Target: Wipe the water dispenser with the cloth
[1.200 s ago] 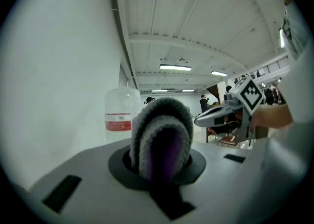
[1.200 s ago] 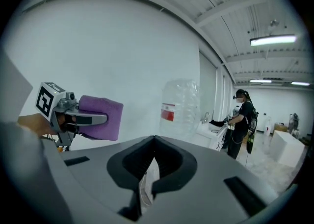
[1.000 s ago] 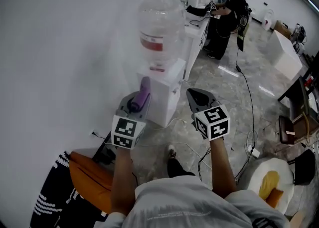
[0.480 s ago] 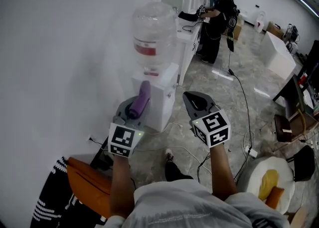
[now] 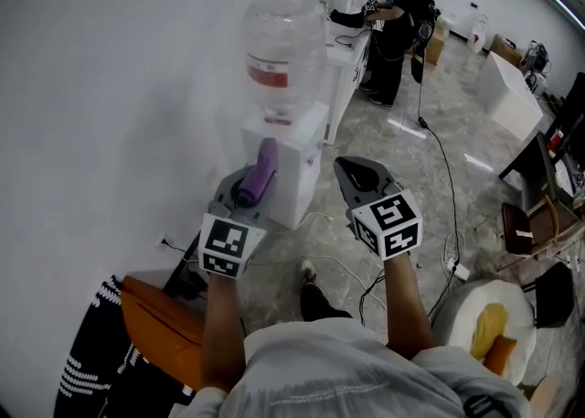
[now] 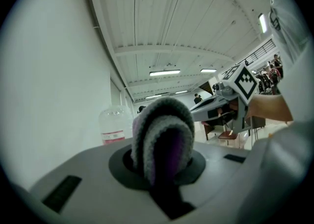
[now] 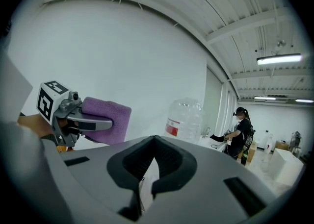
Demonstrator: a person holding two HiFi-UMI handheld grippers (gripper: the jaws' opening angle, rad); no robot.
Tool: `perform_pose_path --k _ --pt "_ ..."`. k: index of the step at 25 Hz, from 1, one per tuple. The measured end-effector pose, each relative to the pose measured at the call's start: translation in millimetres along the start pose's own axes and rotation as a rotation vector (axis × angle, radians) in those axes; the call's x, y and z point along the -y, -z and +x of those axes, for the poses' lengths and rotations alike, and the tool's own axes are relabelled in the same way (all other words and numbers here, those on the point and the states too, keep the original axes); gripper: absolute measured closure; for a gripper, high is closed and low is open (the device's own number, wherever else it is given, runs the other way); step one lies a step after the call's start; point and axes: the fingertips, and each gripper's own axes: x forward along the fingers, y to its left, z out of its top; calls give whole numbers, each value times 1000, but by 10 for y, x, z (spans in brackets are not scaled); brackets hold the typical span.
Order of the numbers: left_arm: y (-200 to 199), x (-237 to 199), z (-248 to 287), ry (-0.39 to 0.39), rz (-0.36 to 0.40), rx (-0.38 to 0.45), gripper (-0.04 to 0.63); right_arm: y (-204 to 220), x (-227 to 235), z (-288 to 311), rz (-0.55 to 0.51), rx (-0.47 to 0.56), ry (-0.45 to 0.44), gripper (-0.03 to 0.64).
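The water dispenser [image 5: 291,165] is a white cabinet against the wall, with a clear bottle [image 5: 279,46] bearing a red label on top. My left gripper [image 5: 261,162] is held just in front of the cabinet and is shut on a folded purple cloth [image 5: 260,175], which sticks up between the jaws. In the left gripper view the cloth [image 6: 163,137] fills the jaws and the bottle [image 6: 114,127] shows beyond it. My right gripper [image 5: 345,167] hangs to the right of the dispenser, shut and empty. The right gripper view shows its closed jaws, the bottle [image 7: 185,118] and the cloth [image 7: 109,119].
A white wall runs along the left. A person [image 5: 402,18] stands at a white counter [image 5: 352,41] behind the dispenser. Cables [image 5: 454,206] trail over the grey floor. An orange seat [image 5: 160,329] is at lower left, and a white round seat with a yellow patch [image 5: 489,329] at lower right.
Both grippers keep nearly the same pose, and the cloth stays clamped in the left one. The head view has shifted slightly, so the dispenser sits a little higher in the frame.
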Motion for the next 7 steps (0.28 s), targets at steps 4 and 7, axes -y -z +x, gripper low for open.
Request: perform_pose_path --k 4,7 --pt "59 -7 -27 16 -28 -5 541 -1 -62 46 14 6 -21 609" --pt "111 8 -62 26 -28 -15 541 41 -131 76 27 0 -35 609"
